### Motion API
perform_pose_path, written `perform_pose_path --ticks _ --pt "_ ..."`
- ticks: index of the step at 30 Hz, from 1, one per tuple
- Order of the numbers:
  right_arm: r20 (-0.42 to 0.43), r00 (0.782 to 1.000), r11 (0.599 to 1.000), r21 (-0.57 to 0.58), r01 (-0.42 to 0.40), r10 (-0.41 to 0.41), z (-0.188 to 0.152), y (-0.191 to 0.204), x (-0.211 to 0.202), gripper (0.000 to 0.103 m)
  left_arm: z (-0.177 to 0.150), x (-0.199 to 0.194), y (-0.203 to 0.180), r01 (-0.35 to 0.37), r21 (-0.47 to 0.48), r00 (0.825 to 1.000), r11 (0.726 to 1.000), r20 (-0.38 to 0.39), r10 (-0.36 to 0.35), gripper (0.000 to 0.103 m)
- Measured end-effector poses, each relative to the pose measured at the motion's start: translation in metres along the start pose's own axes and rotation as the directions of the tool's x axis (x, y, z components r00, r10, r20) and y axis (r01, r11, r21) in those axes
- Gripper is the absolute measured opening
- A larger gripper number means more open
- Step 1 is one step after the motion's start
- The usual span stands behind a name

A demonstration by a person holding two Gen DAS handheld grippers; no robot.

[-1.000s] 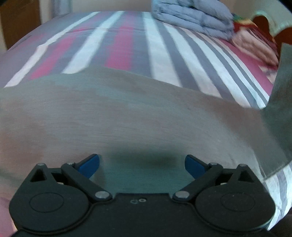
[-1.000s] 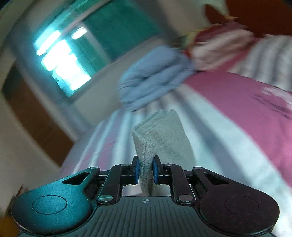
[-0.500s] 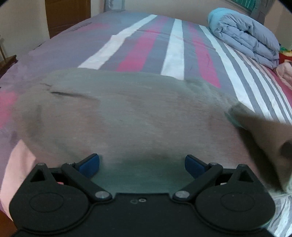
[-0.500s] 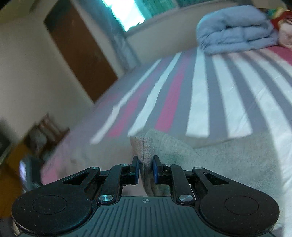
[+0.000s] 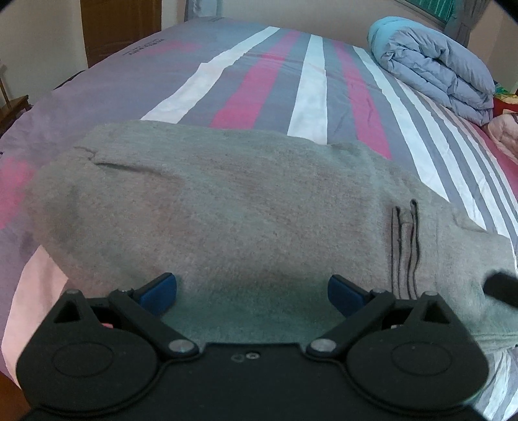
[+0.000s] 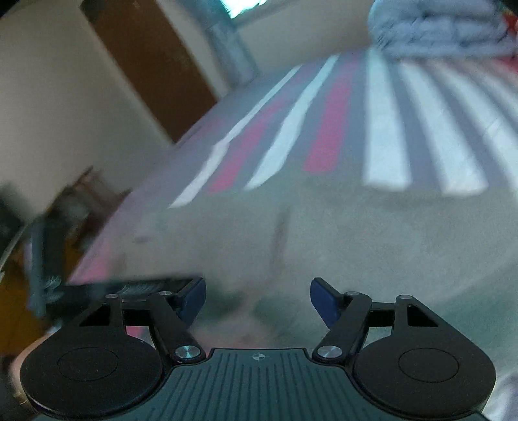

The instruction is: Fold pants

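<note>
Left wrist view: the gray pants (image 5: 226, 207) lie folded on the bed (image 5: 310, 84), near its front edge. Their long side runs from left to right across the stripes. The front part of the pants is hidden under the left gripper (image 5: 252, 293). The right end is cut off by the edge of the picture. A small flap (image 5: 404, 246) with dark seams sits on top near the right end. The left gripper is let go, its blue pads wide apart over the cloth and not pinching it. A dark blurry thing (image 5: 500, 288) pokes in at the right, too fuzzy to name. A blue blanket (image 5: 430, 68) is rolled up at the far right corner of the bed.

Right wrist view: all is blurry. The pants (image 6: 356, 246) spread across the bed (image 6: 382, 123) in front of the right gripper (image 6: 258, 299). Its jaws are opening and the pads press on nothing. The blanket (image 6: 440, 29) is at the far end. A brown door (image 6: 152, 64) stands to the left.
</note>
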State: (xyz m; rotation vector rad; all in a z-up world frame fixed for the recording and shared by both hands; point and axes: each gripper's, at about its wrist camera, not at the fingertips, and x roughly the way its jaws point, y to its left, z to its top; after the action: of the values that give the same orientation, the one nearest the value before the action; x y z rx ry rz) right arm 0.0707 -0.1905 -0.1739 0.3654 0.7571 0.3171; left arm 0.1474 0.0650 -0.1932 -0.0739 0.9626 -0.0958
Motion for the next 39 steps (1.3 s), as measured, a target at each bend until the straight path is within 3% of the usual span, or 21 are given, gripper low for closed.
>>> perform_pose_path --ticks 3,4,5,6,9,11,13,15,20,24,28,30,35,37,39 --pt "-0.003 0.974 0.968 -0.110 0.226 -0.228 0.003 -0.015 0.015 0.070 -0.002 -0.003 0.000 -0.001 0.003 1.000 1.000 -0.001 0.001 0.094" --pt "-0.021 0.963 0.957 -0.126 0.263 -0.267 0.002 -0.021 0.023 0.065 -0.002 -0.003 0.000 -0.001 0.001 1.000 1.000 -0.001 0.001 0.094" --pt "-0.048 0.957 0.952 -0.133 0.277 -0.285 -0.003 -0.027 0.030 0.051 -0.001 -0.003 0.001 0.000 0.000 1.000 1.000 -0.002 0.000 0.094" --pt "-0.079 0.955 0.952 -0.137 0.273 -0.285 -0.010 -0.030 0.034 0.045 -0.001 -0.003 0.000 -0.002 0.002 1.000 1.000 -0.004 0.002 0.094" --pt "-0.070 0.952 0.930 -0.245 0.274 -0.298 -0.033 -0.009 0.043 0.045 0.000 -0.002 -0.001 -0.008 0.007 1.000 1.000 -0.011 0.008 0.094" --pt "-0.077 0.962 0.936 -0.264 0.235 -0.263 -0.042 0.006 0.046 0.045 0.000 -0.002 -0.002 -0.010 0.005 1.000 1.000 -0.019 0.010 0.094" --pt "-0.072 0.959 0.922 -0.305 0.240 -0.273 -0.047 0.017 0.051 0.033 0.001 -0.003 -0.001 -0.007 0.001 1.000 1.000 -0.025 0.007 0.094" --pt "-0.094 0.965 0.941 -0.265 0.213 -0.245 -0.041 0.014 0.051 0.029 0.001 -0.004 0.000 -0.006 -0.006 0.999 1.000 -0.031 0.005 0.094" --pt "-0.054 0.981 0.976 -0.131 0.175 -0.184 -0.013 0.004 0.046 0.029 0.000 -0.010 0.004 -0.009 -0.014 0.999 1.000 -0.032 0.008 0.094" --pt "-0.042 0.979 0.971 -0.144 0.190 -0.198 -0.006 0.006 0.045 0.029 0.001 -0.018 0.004 -0.019 -0.003 1.000 1.000 -0.019 0.019 0.094" --pt "-0.105 0.972 0.966 -0.181 0.187 -0.208 -0.025 0.014 0.050 0.029 0.002 -0.023 0.007 -0.044 -0.002 0.999 0.999 -0.011 0.044 0.095" --pt "-0.087 0.972 0.960 -0.199 0.198 -0.219 -0.028 0.017 0.050 0.030 0.001 -0.025 0.011 -0.053 -0.008 0.999 0.999 -0.010 0.053 0.096" --pt "-0.075 0.982 0.979 -0.122 0.165 -0.175 -0.017 0.016 0.041 0.030 0.001 -0.028 0.027 -0.080 -0.030 0.997 0.996 -0.010 0.079 0.096" --pt "-0.058 0.985 0.980 -0.126 0.153 -0.162 -0.013 0.020 0.037 0.035 0.001 -0.029 0.034 -0.086 -0.045 0.996 0.995 -0.008 0.086 0.096" --pt "-0.046 0.986 0.979 -0.135 0.151 -0.158 -0.011 0.024 0.034 0.064 0.001 -0.031 0.044 -0.082 -0.072 0.997 0.994 -0.009 0.082 0.096"
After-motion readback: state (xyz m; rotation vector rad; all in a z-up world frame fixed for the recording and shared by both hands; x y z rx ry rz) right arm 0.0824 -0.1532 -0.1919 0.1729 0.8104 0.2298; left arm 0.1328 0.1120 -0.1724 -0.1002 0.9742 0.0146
